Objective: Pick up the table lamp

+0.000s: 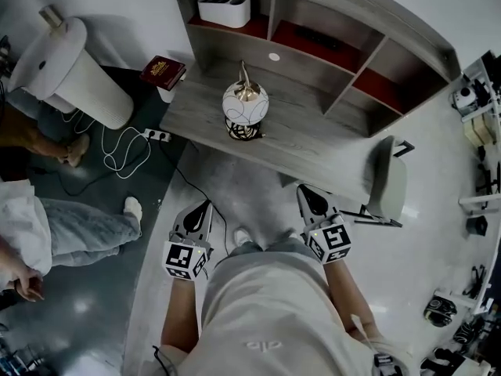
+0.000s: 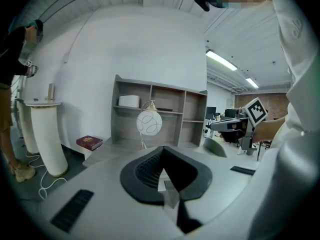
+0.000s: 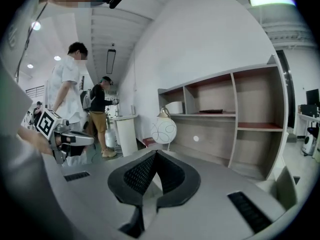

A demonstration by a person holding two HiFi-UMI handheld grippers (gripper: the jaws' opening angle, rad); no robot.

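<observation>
White-globed, the table lamp (image 1: 245,104) stands upper centre in the head view, apparently upright on the desk (image 1: 313,143). The left tool (image 1: 200,210) and right tool (image 1: 307,196) hang lower centre, jaws closed on nothing, likely because the reach hasn't begun.

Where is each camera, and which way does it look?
Head view: on the head, looking down: table lamp, desk, left gripper, right gripper, torso.
Left gripper view: on that gripper, facing the table lamp over shut jaws; right gripper at right.
Right gripper view: the same, left gripper at left.
All share the table lamp.
</observation>
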